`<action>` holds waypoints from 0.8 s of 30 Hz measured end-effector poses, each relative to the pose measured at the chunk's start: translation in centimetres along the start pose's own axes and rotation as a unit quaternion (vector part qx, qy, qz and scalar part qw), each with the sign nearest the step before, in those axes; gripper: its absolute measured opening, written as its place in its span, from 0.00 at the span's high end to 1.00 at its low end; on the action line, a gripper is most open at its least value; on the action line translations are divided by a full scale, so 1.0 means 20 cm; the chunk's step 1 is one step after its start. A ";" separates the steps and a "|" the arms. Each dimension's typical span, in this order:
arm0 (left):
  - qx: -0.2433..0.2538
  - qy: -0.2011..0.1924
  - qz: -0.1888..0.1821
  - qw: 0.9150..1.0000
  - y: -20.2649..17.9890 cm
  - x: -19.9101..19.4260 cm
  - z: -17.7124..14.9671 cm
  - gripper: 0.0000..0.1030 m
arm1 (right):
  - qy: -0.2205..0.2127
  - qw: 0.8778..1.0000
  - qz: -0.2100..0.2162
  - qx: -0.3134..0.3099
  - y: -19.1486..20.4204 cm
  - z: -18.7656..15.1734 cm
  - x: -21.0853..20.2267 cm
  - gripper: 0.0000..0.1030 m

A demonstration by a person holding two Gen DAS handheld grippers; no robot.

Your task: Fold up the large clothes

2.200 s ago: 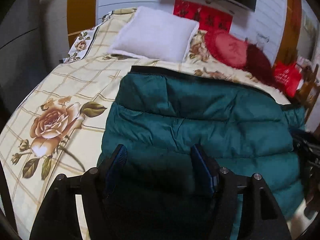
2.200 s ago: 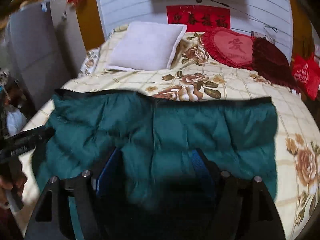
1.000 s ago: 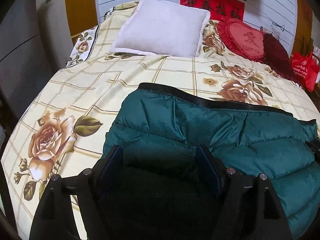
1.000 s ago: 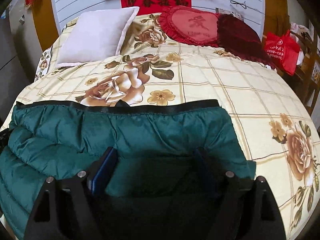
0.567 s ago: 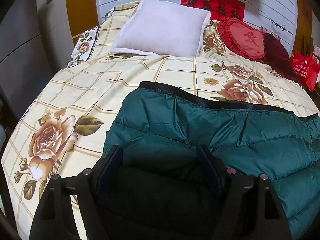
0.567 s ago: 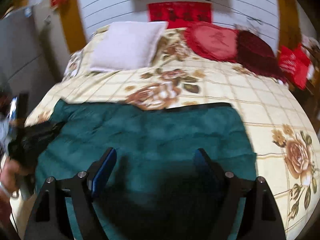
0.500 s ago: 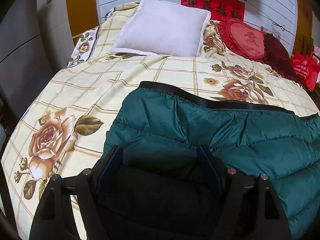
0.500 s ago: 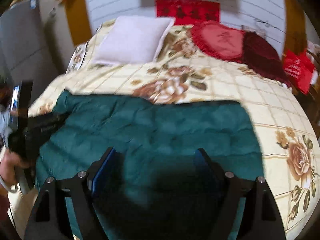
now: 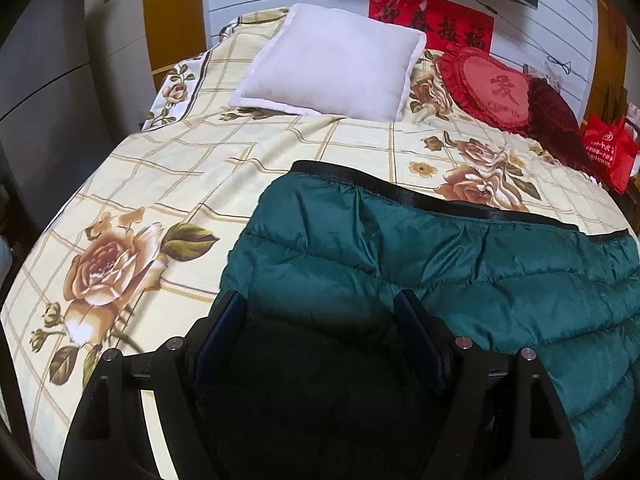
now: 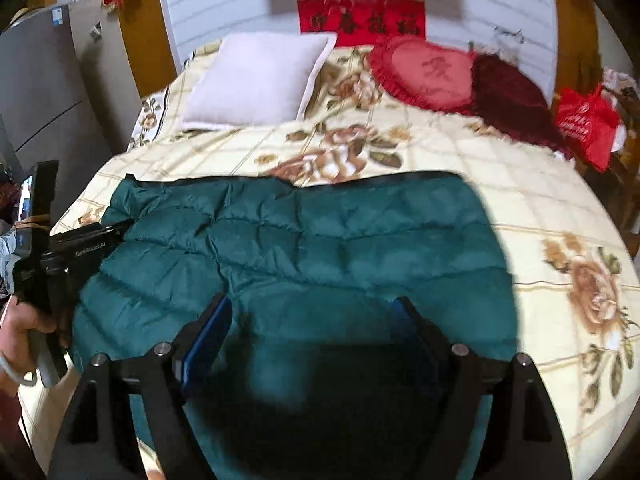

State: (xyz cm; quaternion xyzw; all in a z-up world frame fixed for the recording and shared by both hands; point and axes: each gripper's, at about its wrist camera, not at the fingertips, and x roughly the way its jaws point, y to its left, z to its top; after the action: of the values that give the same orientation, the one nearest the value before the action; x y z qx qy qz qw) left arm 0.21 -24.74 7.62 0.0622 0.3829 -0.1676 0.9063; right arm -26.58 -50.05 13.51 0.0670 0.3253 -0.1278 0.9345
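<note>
A dark green quilted down jacket [image 9: 420, 256] lies flat across the floral bedspread [image 9: 168, 168], its black hem band at the far edge. It also shows in the right wrist view [image 10: 320, 240]. My left gripper [image 9: 320, 312] is open and empty, hovering over the jacket's near left part. My right gripper [image 10: 308, 316] is open and empty above the jacket's near middle. The left gripper's body and the hand that holds it show at the left in the right wrist view [image 10: 76, 248].
A white pillow [image 9: 332, 60] lies at the head of the bed. A red heart cushion [image 9: 492, 88] and a dark red cushion [image 9: 556, 120] lie to its right. A red bag [image 9: 608, 152] sits past the bed's right edge. A grey cabinet [image 10: 36, 92] stands left.
Both grippers let go of the jacket's folded edge and it now lies flat. The right gripper has drawn back and up, so more of the jacket shows. The left gripper has held still lately.
</note>
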 end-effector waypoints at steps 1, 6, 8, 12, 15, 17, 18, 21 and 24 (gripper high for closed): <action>0.002 -0.001 0.000 1.000 0.00 -0.02 -0.01 0.22 | -0.004 1.000 -0.013 0.000 -0.03 -0.02 -0.03 0.18; 0.011 -0.003 -0.015 1.000 0.02 -0.13 -0.06 0.22 | 0.019 0.997 -0.068 0.032 -0.18 -0.11 0.02 0.17; 0.002 -0.003 -0.033 0.999 0.06 -0.18 -0.09 0.22 | 0.040 0.996 -0.070 0.037 -0.22 -0.14 0.09 0.07; -0.032 0.005 -0.086 0.996 0.17 -0.25 -0.14 0.22 | 0.044 0.997 -0.047 0.051 -0.27 -0.13 0.06 0.04; -0.064 0.017 -0.114 0.991 0.28 -0.25 -0.16 0.22 | 0.027 0.996 -0.031 0.074 -0.34 -0.11 0.01 0.04; -0.083 0.030 -0.137 0.987 0.34 -0.22 -0.17 0.22 | 0.030 0.995 -0.033 0.091 -0.40 -0.12 0.01 0.03; -0.090 0.037 -0.146 0.985 0.35 -0.21 -0.18 0.22 | 0.035 0.994 -0.032 0.096 -0.43 -0.13 0.02 0.02; -0.116 0.051 -0.180 0.975 0.41 -0.17 -0.21 0.22 | 0.050 0.991 -0.016 0.120 -0.51 -0.15 0.06 0.00; -0.134 0.066 -0.207 0.967 0.44 -0.12 -0.24 0.20 | 0.061 0.987 0.014 0.148 -0.59 -0.17 0.12 0.00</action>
State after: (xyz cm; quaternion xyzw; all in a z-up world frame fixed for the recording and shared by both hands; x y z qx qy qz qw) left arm -1.41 -14.78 5.83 -0.1297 0.4656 -0.2944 0.8244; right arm -30.16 -61.00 8.87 0.2165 0.3583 -0.1574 0.8944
